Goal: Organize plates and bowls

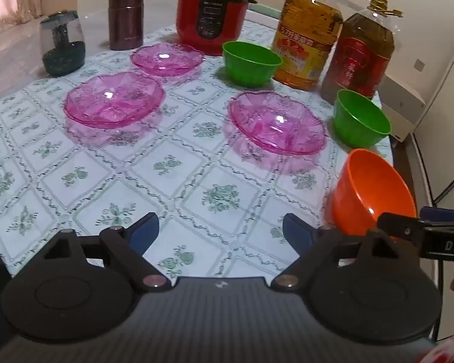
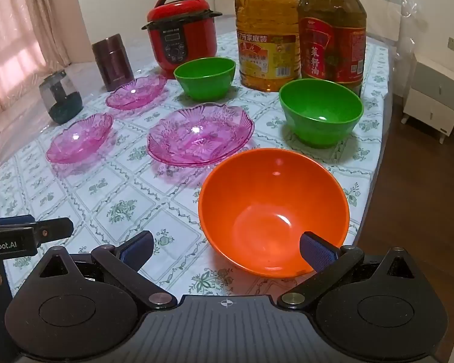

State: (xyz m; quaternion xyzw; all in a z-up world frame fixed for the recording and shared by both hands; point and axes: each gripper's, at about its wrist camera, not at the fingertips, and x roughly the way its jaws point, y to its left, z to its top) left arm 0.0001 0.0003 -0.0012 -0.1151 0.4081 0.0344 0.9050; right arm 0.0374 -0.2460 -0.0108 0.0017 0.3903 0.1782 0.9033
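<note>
Three pink glass plates lie on the tablecloth: one near the middle (image 2: 200, 134), one at the left (image 2: 79, 137), one farther back (image 2: 136, 92). Two green bowls stand near the oil bottles, one at the back (image 2: 205, 76) and one at the right (image 2: 320, 112). An orange bowl (image 2: 272, 208) sits at the table's near right edge. My right gripper (image 2: 227, 249) is open, its right finger (image 2: 316, 254) over the bowl's near rim, its left finger outside. My left gripper (image 1: 221, 231) is open and empty above the cloth, left of the orange bowl (image 1: 372, 190).
A red pressure cooker (image 2: 181, 33), two large oil bottles (image 2: 268, 30) (image 2: 333, 33), a brown canister (image 2: 112, 60) and a dark glass jar (image 2: 60, 96) stand along the back. The table edge (image 2: 375, 166) runs close to the right of the bowls.
</note>
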